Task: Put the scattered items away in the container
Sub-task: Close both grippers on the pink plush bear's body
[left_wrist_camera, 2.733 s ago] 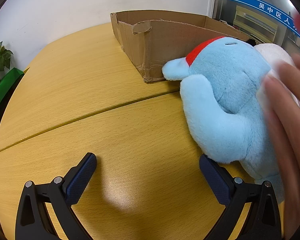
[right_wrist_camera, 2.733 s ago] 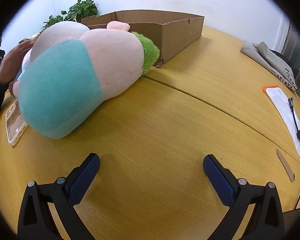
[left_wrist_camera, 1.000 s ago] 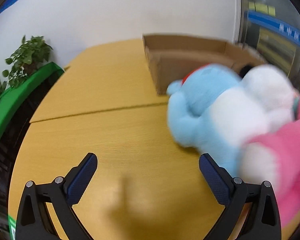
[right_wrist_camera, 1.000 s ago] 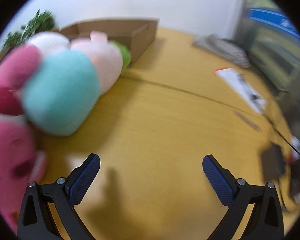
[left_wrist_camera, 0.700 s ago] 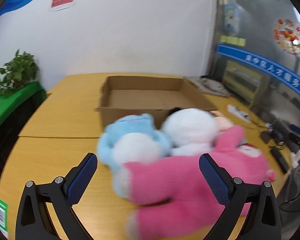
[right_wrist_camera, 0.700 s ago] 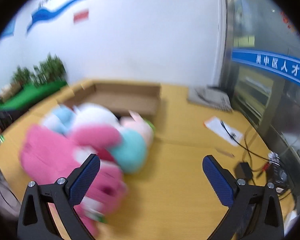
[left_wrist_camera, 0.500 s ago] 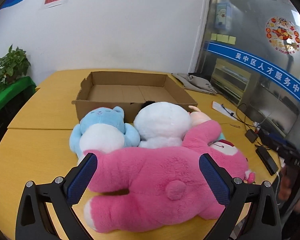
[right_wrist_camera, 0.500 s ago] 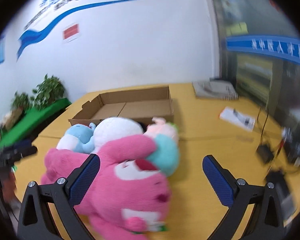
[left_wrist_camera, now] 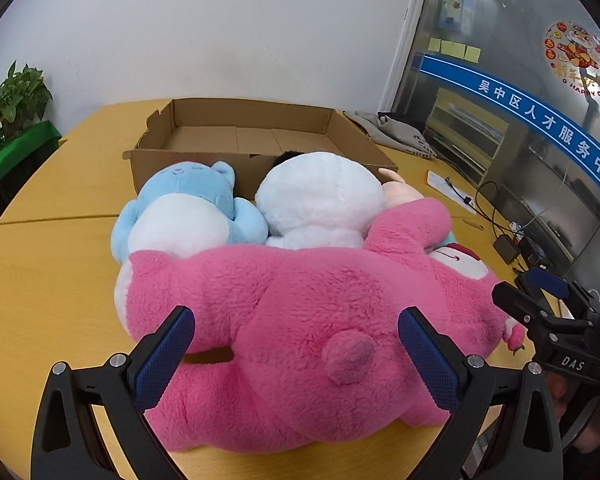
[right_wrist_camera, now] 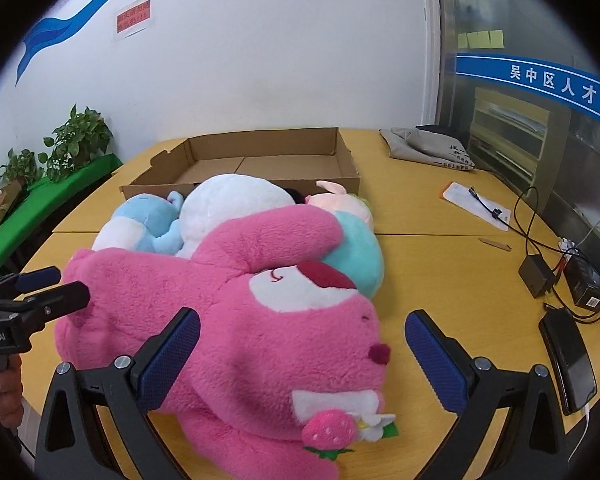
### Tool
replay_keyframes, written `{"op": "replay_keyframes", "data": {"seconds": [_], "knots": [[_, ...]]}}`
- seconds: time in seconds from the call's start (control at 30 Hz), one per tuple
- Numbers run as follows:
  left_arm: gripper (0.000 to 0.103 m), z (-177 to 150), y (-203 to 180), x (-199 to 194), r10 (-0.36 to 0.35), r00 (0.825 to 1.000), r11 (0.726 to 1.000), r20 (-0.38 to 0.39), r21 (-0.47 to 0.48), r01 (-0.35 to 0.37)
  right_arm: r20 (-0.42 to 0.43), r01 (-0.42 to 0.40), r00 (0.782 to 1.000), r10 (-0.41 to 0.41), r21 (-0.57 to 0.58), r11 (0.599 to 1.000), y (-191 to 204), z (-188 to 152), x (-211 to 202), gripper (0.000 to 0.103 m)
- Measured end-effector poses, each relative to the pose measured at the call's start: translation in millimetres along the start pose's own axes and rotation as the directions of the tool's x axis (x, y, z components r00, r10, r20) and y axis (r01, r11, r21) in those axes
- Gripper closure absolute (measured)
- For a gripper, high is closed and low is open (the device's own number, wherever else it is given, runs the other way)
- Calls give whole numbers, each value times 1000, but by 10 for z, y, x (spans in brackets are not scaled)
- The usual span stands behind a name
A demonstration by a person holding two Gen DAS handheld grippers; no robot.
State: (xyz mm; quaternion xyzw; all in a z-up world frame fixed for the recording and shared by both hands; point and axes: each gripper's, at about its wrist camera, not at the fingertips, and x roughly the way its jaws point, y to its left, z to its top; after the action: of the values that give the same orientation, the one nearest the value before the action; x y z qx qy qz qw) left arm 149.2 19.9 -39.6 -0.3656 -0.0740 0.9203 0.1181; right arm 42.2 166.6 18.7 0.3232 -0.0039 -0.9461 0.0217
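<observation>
Since the pink plush bear (left_wrist_camera: 300,320) lay soft, bulky and probably light at the tabletop's (left_wrist_camera: 60,280) near edge, both grippers' fingers (left_wrist_camera: 164,356) gaped wide, empty; its limb looked easiest to pinch.

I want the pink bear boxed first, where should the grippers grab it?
Judging by its pose, the pink bear lies lengthwise, too wide for one gripper. From the near side, the left gripper could pinch its rump, the right gripper its head.
</observation>
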Motion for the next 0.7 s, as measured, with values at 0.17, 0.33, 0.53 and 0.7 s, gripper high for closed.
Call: {"op": "replay_keyframes", "data": {"seconds": [0.17, 0.33, 0.53, 0.7], "knots": [[0, -11, 39, 70, -50, 999, 999, -22, -15, 49, -33, 4, 999, -3, 2, 1000, -49, -11, 162, 1], [0, -23, 161, 176, -132, 990, 987, -50, -102, 126, -59, -11, 998, 11, 3, 1000, -65, -43, 268, 1], [0, -55, 194, 213, -141, 988, 985, -65, -110, 134, -80, -27, 996, 27, 0, 1000, -52, -76, 330, 1], [0, -90, 203, 255, -159, 984, 984, -80, -98, 151, -88, -41, 995, 41, 9, 999, -57, -98, 370, 1]]}}
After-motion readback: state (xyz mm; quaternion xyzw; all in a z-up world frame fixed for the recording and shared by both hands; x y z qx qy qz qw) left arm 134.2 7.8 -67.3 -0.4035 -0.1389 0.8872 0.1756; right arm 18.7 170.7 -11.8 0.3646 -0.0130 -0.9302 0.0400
